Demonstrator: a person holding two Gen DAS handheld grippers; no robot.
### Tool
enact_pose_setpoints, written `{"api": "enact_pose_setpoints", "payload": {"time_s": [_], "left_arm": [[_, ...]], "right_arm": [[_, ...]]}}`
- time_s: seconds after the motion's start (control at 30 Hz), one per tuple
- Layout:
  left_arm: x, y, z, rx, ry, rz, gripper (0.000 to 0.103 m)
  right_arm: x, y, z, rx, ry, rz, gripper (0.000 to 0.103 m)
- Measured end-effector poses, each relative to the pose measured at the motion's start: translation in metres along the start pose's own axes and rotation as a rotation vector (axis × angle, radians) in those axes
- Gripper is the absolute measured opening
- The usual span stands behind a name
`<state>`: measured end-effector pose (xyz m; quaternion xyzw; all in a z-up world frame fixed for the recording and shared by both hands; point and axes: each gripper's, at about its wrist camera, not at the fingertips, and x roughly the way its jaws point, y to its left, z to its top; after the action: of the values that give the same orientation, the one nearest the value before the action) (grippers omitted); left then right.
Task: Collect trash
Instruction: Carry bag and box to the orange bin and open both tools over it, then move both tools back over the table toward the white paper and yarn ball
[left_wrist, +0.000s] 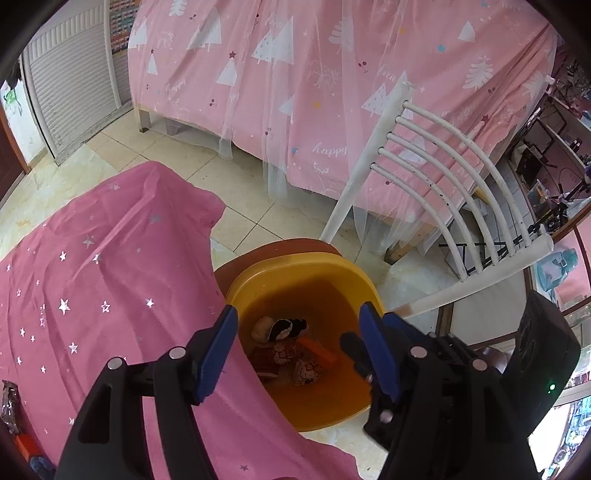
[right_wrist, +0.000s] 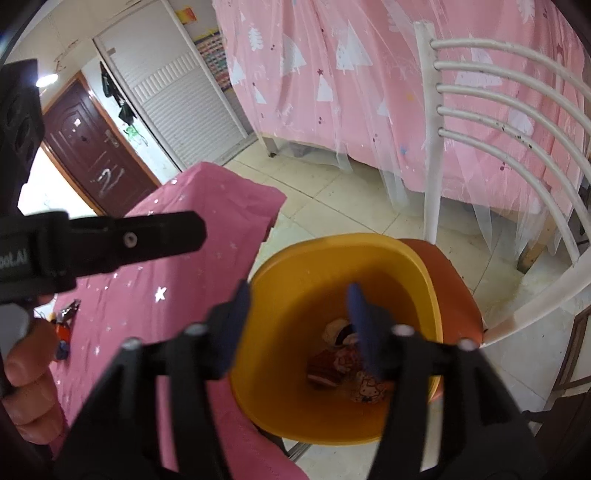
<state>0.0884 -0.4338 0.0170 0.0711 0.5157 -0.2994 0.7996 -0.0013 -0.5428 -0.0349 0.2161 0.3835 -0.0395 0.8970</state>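
A yellow bin (left_wrist: 258, 275) (right_wrist: 280, 266) stands on a red chair seat beside the table. Several crumpled wrappers (left_wrist: 286, 349) (right_wrist: 347, 365) lie at its bottom. My left gripper (left_wrist: 297, 334) is open and empty, held above the bin's mouth. My right gripper (right_wrist: 299, 317) is also open and empty above the bin; its body shows at the right of the left wrist view. More wrappers (left_wrist: 9, 402) (right_wrist: 68, 312) lie on the pink star-print tablecloth (left_wrist: 110, 280) (right_wrist: 177, 280) to the left.
A white chair back (left_wrist: 443, 184) (right_wrist: 491, 122) rises right of the bin. A bed with a pink tree-print cover (left_wrist: 332, 92) (right_wrist: 369, 92) stands behind. A brown door (right_wrist: 96, 155) and white wardrobe (right_wrist: 177, 96) are far left. Tiled floor lies between.
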Motion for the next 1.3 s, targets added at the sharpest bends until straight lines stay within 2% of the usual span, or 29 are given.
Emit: {"api": "enact_pose_setpoints", "payload": {"time_s": [0.17,0.27,0.47,0.87,1.3], "left_arm": [[-0.019,0.018,-0.003,-0.029,-0.02,-0.01,0.064],[-0.033,0.033,-0.005,-0.052,-0.041,-0.003,0.069],[-0.066,0.071,-0.013,-0.086,-0.072,0.033,0.077],[-0.138,0.153,-0.035,-0.136,-0.157,0.139,0.081],[-0.19,0.249,-0.097,-0.195,-0.184,0.219,0.082]], "right_arm": [[-0.008,0.014,0.001,-0.028,-0.022,0.014,0.057],[-0.015,0.026,0.0,-0.046,-0.039,0.043,0.07],[-0.022,0.063,0.001,-0.115,-0.058,0.09,0.078],[-0.015,0.142,-0.002,-0.249,-0.032,0.19,0.079],[0.0,0.225,-0.025,-0.4,0.043,0.265,0.079]]}}
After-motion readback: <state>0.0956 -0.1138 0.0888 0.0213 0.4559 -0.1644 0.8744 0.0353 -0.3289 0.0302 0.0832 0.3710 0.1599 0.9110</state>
